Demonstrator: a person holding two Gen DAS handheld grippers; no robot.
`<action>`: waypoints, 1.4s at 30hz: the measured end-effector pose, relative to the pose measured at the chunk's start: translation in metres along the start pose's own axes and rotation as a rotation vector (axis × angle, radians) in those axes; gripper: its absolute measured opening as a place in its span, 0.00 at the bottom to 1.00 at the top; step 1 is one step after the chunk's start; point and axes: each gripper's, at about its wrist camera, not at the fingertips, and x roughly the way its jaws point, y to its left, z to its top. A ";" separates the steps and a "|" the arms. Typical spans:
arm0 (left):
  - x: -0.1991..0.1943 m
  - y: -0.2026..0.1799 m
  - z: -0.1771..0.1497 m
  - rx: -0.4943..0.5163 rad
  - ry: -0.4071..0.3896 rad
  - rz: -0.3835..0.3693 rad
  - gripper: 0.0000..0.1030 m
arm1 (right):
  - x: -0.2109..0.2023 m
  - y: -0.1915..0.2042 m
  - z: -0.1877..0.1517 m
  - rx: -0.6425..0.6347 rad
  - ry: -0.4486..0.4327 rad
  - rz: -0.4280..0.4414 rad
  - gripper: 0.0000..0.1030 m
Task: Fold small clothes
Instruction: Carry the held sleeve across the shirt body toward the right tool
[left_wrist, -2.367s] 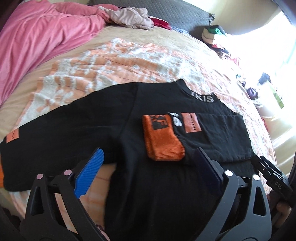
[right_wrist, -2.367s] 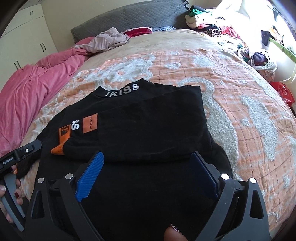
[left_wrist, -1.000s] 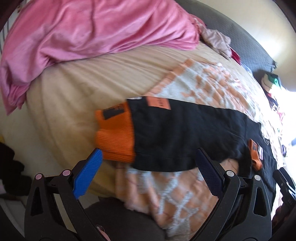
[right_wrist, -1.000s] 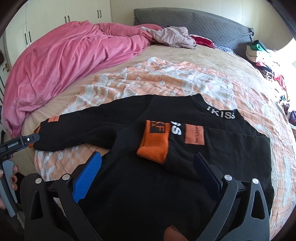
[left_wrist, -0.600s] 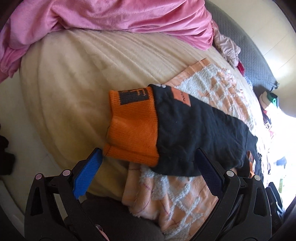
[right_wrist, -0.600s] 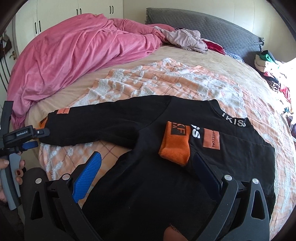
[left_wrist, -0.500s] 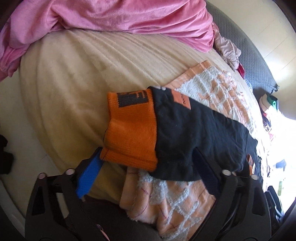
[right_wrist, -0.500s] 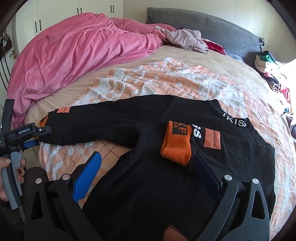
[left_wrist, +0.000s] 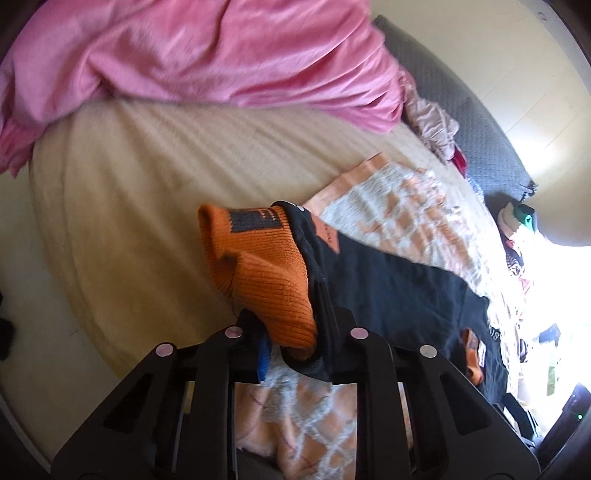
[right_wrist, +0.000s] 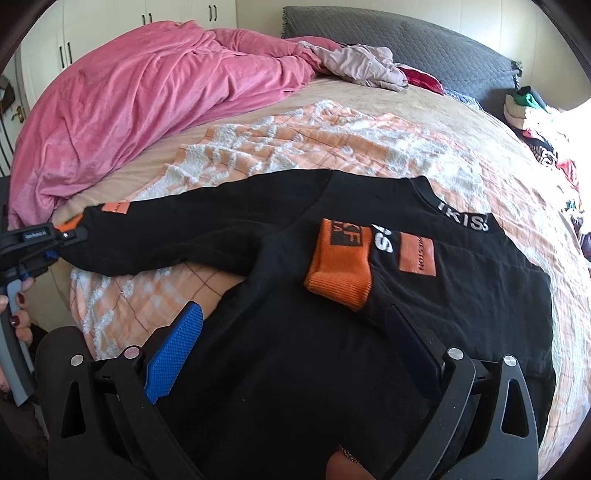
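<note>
Sweater (right_wrist: 332, 369) sleeve (right_wrist: 192, 236) stretches straight leftward.

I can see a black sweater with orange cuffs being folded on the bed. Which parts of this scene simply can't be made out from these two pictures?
- Sweater hem, right wrist view: cut off by the bottom edge and the right gripper.
- Left gripper pads, left wrist view: buried in the orange cuff they clamp.
- Window side, both views: washed out by glare.
- Clothes pile, right wrist view: too small to sort.
- Patch lettering: only partly legible.
</note>
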 end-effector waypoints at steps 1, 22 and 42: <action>-0.003 -0.004 0.002 0.012 -0.012 0.000 0.12 | 0.000 -0.003 -0.001 0.010 0.001 0.000 0.95; -0.029 -0.122 0.001 0.231 -0.082 -0.140 0.10 | -0.021 -0.083 -0.022 0.223 -0.031 -0.043 0.95; 0.001 -0.238 -0.054 0.429 0.032 -0.274 0.09 | -0.051 -0.175 -0.066 0.462 -0.064 -0.117 0.95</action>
